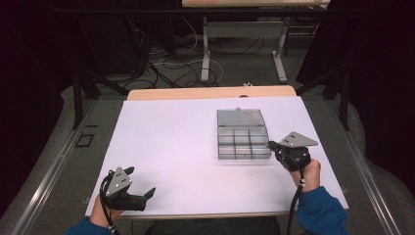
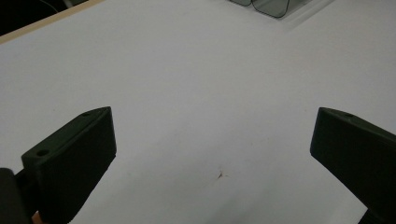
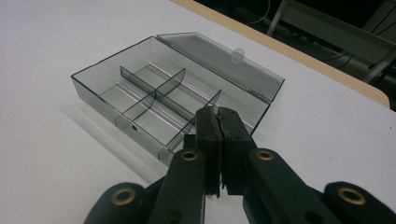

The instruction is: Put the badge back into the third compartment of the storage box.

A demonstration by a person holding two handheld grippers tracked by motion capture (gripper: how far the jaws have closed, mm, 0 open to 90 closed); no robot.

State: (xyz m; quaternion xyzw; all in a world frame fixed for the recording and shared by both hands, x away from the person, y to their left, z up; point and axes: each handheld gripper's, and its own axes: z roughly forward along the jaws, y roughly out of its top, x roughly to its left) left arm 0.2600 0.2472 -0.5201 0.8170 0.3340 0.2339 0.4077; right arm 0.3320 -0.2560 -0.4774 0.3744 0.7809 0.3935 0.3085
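left gripper (image 1: 142, 183) jaws spread | right gripper (image 1: 270, 145) jaws pressed together | one open box (image 1: 243, 136)

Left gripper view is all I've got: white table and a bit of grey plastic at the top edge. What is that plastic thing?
Observer: It's a clear grey box, open, with its lid laid back behind it.
Operator: Anything inside it?
Observer: No. Dividers split it into compartments, and those that show look empty.
Operator: Where's the right gripper?
Observer: The right gripper is at the box's near right corner, shut. I cannot tell if it touches the box.
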